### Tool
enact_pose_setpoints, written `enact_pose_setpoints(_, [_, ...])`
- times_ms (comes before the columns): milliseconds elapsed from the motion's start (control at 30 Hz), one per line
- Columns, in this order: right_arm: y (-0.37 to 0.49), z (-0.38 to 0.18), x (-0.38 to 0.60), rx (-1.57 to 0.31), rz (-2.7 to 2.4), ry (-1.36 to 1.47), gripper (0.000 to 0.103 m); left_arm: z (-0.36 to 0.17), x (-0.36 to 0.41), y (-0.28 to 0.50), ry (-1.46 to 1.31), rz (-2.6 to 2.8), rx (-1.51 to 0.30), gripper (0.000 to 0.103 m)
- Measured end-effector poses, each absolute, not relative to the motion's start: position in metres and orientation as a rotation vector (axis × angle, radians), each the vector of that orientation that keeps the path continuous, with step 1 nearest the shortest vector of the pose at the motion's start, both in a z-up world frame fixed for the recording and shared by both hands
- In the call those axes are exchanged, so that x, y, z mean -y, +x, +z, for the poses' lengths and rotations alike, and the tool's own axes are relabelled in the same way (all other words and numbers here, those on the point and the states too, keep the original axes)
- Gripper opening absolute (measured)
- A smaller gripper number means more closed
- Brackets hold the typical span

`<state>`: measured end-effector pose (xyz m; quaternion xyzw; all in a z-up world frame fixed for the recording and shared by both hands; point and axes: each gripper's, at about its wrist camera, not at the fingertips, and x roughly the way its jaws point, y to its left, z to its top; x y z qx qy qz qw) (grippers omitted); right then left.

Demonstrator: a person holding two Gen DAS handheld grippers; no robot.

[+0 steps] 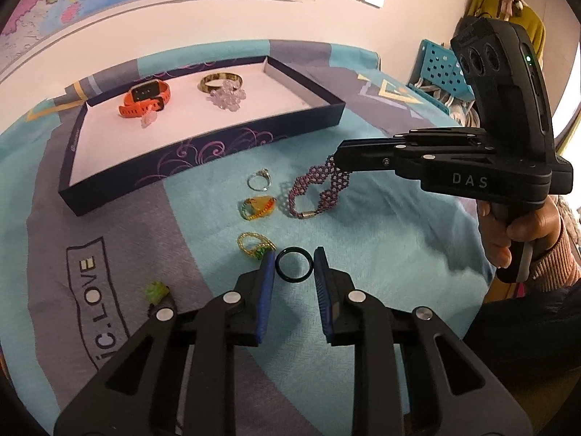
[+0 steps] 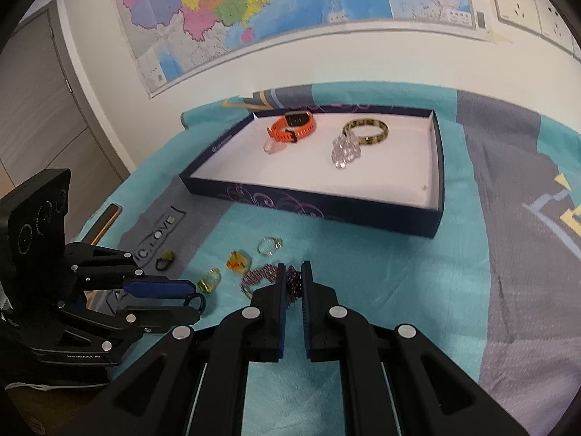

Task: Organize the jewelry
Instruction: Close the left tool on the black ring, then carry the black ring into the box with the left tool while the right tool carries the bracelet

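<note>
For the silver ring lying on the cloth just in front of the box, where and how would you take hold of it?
Grip the silver ring across its thin band, coming straight down from above. It appears to lie flat on the cloth with its setting toward the box, so the fingers should straddle the plain band, clear of the setting. The orange-yellow ring beside it leaves room.

- Left tongs [image 1: 294, 265]: matte black linkage arms, round silver rivets at the pivots, ribbed blue pads [image 1: 266, 290] on the inner faces.
- Right tongs [image 2: 291, 283]: same black frame, silver rivets, blue pads. White "DAS" lettering on the side, green LED at 1 o'clock on the housing.
- Right hand [image 1: 523, 232]: bare skin, ribbed pink-brown knit cuff.
</note>
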<state>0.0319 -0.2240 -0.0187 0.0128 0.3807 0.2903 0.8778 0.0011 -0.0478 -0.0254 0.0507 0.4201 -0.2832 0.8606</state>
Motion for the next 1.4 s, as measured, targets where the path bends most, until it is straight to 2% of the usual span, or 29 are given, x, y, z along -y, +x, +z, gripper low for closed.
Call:
enact_pose_setpoints(467, [0.039,0.015,0.216,-0.703,0.615,0.001,0.006,0.01,0.026,0.018,0.075,-0.527,-0.793,0.022])
enact_pose_setpoints(1400, [0.063,0.042,0.209,-0.634,0.604,-0.022,0.006,0.026,0.019,0.052,0.086,-0.466,-0.76,0.022])
